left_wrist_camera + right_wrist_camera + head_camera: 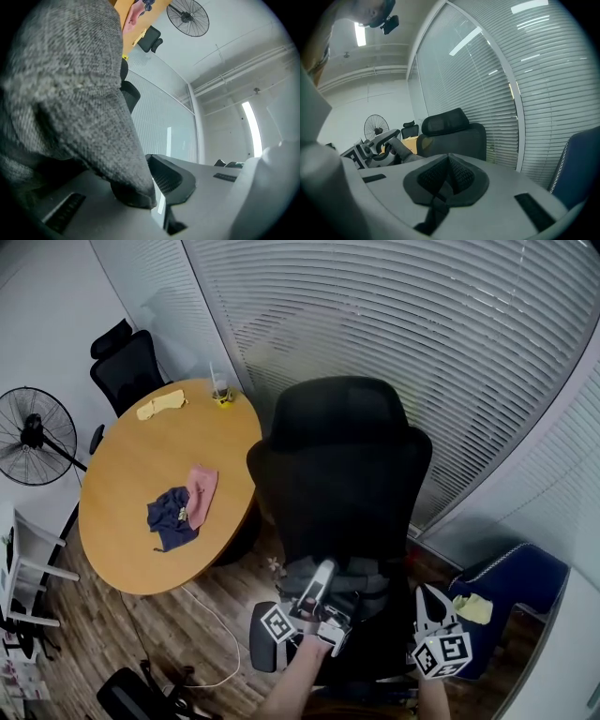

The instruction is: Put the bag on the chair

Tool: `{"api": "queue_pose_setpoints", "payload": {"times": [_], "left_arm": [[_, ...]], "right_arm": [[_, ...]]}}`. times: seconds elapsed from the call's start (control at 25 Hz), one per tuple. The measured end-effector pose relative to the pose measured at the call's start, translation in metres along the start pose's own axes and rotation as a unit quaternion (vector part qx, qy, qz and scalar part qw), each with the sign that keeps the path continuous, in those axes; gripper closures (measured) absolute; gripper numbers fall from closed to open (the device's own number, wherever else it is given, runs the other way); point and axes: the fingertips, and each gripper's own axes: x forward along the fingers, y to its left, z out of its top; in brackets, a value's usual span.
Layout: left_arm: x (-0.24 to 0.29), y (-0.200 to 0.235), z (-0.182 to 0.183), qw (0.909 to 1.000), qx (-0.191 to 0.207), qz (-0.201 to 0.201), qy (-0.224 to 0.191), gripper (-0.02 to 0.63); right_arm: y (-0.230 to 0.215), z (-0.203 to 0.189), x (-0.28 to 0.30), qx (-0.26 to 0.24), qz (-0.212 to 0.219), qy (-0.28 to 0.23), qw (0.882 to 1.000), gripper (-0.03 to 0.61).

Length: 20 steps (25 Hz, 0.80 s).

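Since the bag (70, 93) looks like soft, floppy grey knit, probably light, the left gripper (154, 204) pinching a fold seems plenty; right gripper (448, 171) is closed, empty.

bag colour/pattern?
Grey, a flecked woven fabric. The bag shows best in the left gripper view.

Grey right claw (449, 157), black-and-white marker cube (442, 652)
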Motion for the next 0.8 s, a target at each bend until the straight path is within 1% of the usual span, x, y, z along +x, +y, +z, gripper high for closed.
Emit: {"api": "queue_pose_setpoints", "payload": {"times": [0.2,0.48,0.64,0.8], "left_arm": [[-0.003,0.021,0.01,0.9997,-0.004,0.019,-0.017,0.591],[0.001,0.051,0.02,0.9989,-0.005,0.038,-0.027,0.591],[0.007,0.061,0.02,0.999,-0.004,0.034,-0.028,0.591],[0.018,0.073,0.013,0.9989,-0.003,0.041,-0.02,0.591]], "right_arm": [[-0.004,-0.01,0.008,0.003,0.002,0.016,1.0,0.568],[-0.019,-0.021,0.017,0.007,-0.005,0.034,0.999,0.568],[-0.024,-0.024,0.023,0.012,-0.006,0.038,0.999,0.568],[-0.024,-0.03,0.028,0.014,0.001,0.048,0.999,0.567]]}}
